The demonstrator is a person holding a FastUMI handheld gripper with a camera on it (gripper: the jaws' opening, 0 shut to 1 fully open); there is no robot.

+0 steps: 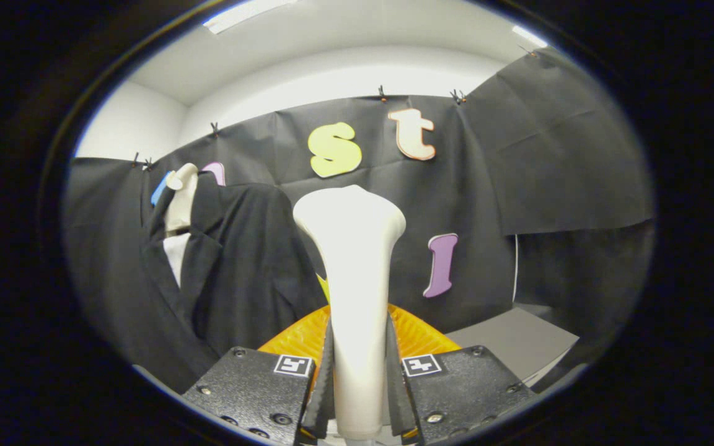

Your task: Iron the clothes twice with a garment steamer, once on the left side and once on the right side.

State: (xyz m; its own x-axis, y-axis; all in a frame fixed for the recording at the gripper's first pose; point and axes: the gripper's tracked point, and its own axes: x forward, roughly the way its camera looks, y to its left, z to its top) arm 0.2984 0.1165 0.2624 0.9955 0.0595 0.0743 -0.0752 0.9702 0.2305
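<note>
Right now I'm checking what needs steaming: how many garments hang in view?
1: a black jacket hangs on a stand beyond the tool, off beside the white steamer it grips. Others may be hidden.

Beyond your tool (357, 396), off to its right, a grey tabletop (515, 341) runs back to the black cloth wall, and what you see of its surface is bare. Directly ahead of the tool, an orange ribbed object (416, 334) sits low behind the white steamer handle (351, 297) the tool's fingers press on; you cannot tell what it rests on.
</note>
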